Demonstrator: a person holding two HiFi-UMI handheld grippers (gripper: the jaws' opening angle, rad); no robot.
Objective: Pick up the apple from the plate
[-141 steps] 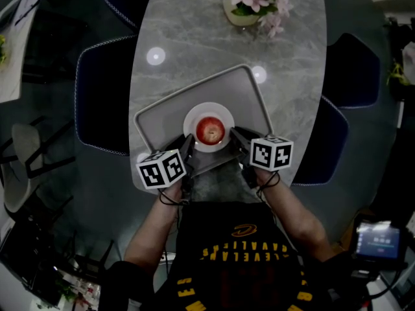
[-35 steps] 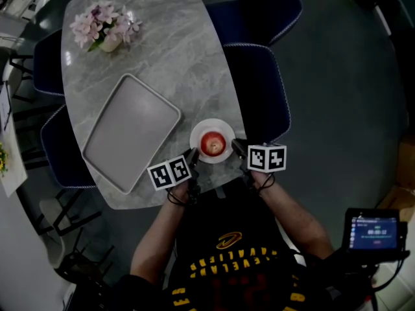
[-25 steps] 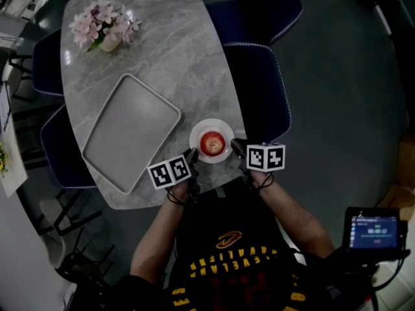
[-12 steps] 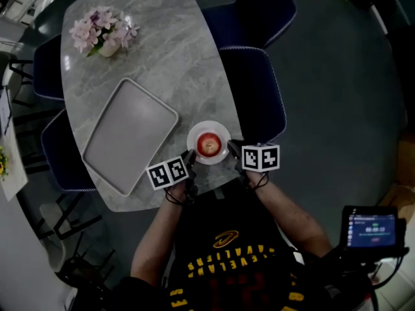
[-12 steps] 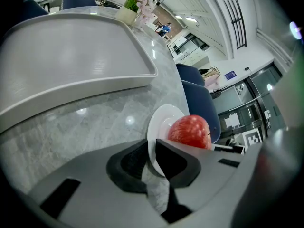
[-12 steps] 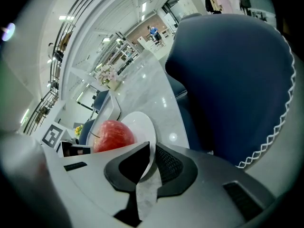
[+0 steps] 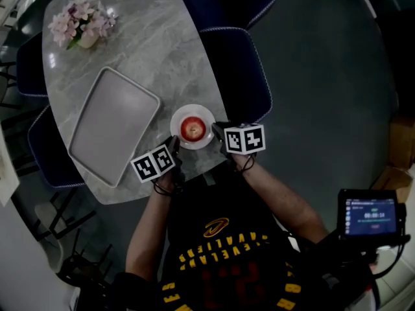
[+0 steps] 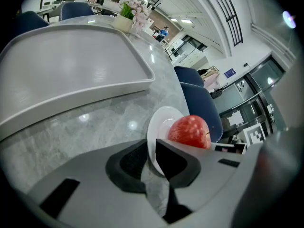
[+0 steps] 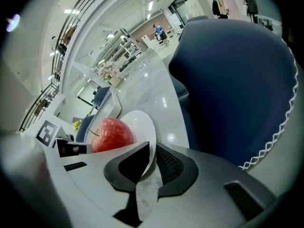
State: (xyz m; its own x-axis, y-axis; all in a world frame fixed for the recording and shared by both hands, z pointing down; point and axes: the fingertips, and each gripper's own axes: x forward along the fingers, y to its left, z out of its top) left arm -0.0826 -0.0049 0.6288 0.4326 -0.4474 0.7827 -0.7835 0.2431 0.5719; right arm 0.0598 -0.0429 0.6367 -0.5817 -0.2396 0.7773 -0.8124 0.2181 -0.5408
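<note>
While pinching the plate [image 7: 192, 109] rim with left hand-held gripper [image 8: 151, 154] and right hand-held gripper [image 9: 151, 158], risks tilting and rolling the apple [image 7: 192, 128] off.

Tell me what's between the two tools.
White plate holding the apple, per head view. Left tool and right tool each clamp its rim, per their own views.

The head view is dim and darkens toward its corners, while both gripper views are bright under ceiling lights [image 8: 186, 21], with glare spots on the table [image 8: 95, 127], curved edges and blurred foregrounds.
</note>
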